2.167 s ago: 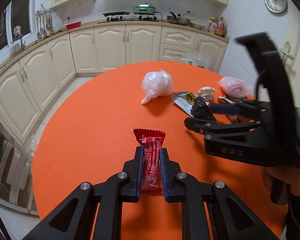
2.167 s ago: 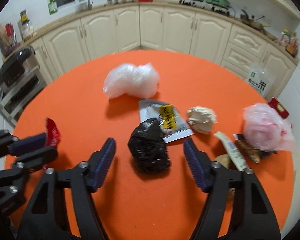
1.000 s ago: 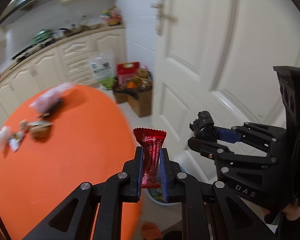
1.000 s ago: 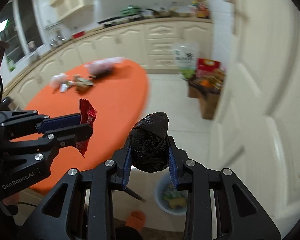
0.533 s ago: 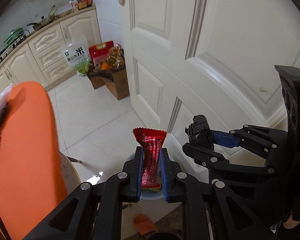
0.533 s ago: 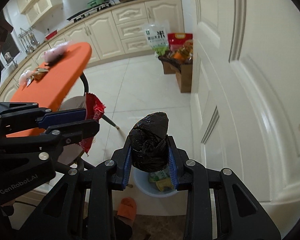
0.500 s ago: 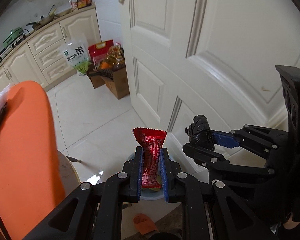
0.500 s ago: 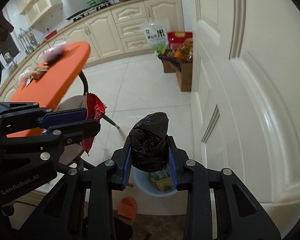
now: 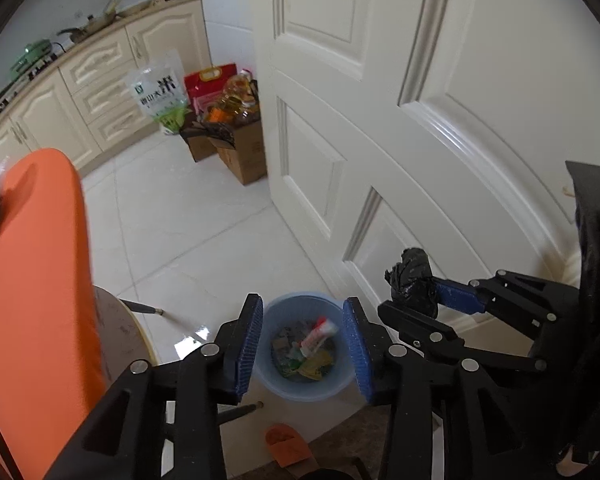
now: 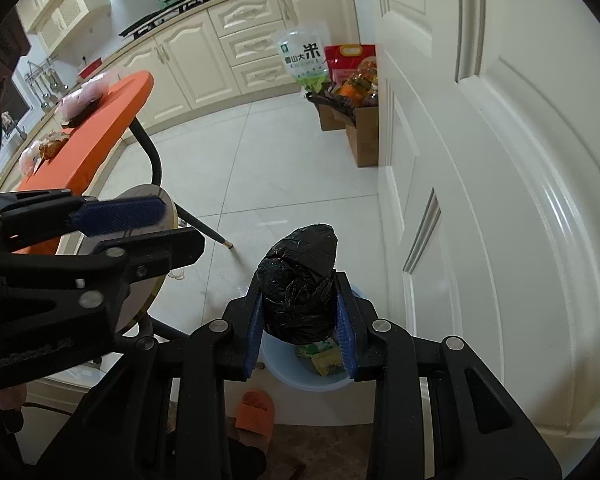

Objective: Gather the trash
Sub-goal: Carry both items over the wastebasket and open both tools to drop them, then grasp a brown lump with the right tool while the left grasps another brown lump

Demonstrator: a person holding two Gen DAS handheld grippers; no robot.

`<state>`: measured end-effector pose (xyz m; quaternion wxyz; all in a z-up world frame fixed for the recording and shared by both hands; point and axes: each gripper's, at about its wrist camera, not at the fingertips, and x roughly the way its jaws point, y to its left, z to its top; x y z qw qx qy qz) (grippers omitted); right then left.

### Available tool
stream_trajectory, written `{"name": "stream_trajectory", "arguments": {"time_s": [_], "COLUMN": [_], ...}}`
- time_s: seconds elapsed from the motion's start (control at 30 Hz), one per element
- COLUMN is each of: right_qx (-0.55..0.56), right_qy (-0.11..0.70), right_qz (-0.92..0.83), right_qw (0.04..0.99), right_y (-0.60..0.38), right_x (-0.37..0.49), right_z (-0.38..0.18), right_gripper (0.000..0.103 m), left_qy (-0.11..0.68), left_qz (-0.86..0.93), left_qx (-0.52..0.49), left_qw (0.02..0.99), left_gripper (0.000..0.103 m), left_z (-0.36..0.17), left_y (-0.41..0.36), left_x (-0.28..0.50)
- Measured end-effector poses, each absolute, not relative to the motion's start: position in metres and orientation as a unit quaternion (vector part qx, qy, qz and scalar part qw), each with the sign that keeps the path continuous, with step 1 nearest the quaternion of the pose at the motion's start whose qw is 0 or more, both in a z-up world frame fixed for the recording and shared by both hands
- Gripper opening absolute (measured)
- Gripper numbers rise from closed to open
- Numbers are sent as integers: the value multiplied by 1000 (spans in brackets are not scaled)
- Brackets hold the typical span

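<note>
The biggest risk is your right gripper (image 10: 300, 322): it is clenched on the black bag bundle (image 10: 298, 282) above the near rim of the blue bin (image 9: 300, 388), not its middle, so a release here could bounce the bundle off the rim onto the floor beside the orange slipper (image 10: 256, 410). A smaller risk: your left gripper (image 9: 304, 344) has just been opening, with nothing between its jaws now, and the red-and-white wrapper (image 9: 318, 334) lies inside the bin below. Count: one bin, one bundle, one wrapper visibly dropped, one slipper, and several scraps left on the orange table (image 10: 100, 140), too blurred to number.
</note>
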<state>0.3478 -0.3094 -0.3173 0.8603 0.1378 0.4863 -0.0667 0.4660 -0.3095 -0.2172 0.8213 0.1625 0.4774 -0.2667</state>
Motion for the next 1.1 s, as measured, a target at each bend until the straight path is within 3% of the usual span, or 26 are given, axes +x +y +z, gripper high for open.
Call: {"name": "stream_trajectory", "arguments": {"time_s": [0.3,0.43,0.57,0.7,1.1], "right_qx": [145,146,140,122,72], "right_qy": [490,480,470,461,403], "right_qz": [-59,-68,-73,-75,-39], "right_qw": [857,862,869,876,912], "right_y": [-301,-297,-290,-276,-189], "right_x": [363,365,362,357,368], "right_z": [-325,-319,-304,-284,-203], "right_gripper": [33,52,53,57,66], "left_qy": [431,423,411,397,333], "left_qz": [-228,-223,-217,-213,-164], "left_qx": [180,175,161,145,102], "left_qw": [854,861,871,881,923], "left_gripper": [41,41,44,56,77], "left_z": [-199,-192,-180,-167,-119], "left_y": [-297,-290,-275,-251,-116], "left_x": [438,422,408,389,326]}}
